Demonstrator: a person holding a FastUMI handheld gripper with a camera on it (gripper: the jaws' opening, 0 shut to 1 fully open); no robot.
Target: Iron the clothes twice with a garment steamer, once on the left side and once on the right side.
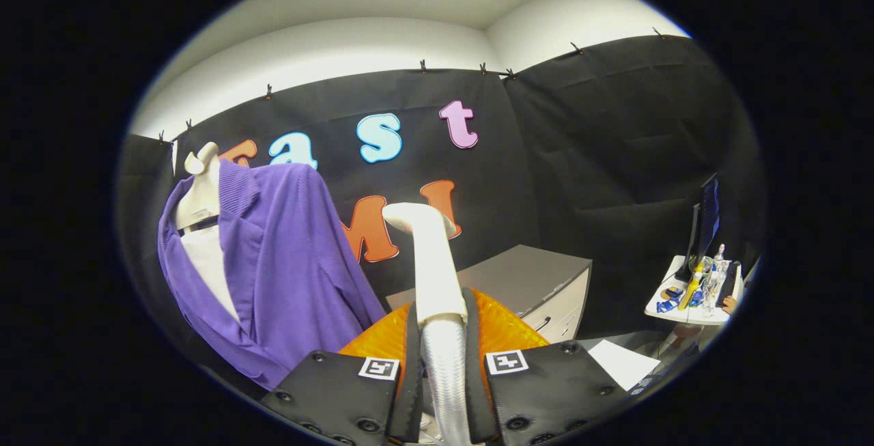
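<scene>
1 steamer, 1 purple cardigan, 1 mannequin, 1 cabinet

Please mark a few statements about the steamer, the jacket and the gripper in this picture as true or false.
1. The gripper is shut on the white steamer wand. True.
2. The purple knit jacket lies folded on the grey cabinet. False: it hangs on a white mannequin torso, to the left of the wand.
3. The wand's head is pressed against the jacket. False: it stands apart from it, with black cloth showing between them.
4. The grey cabinet stands beyond the fingers, against the cloth wall. True.
5. A monitor stands on a small white table. True.
</scene>
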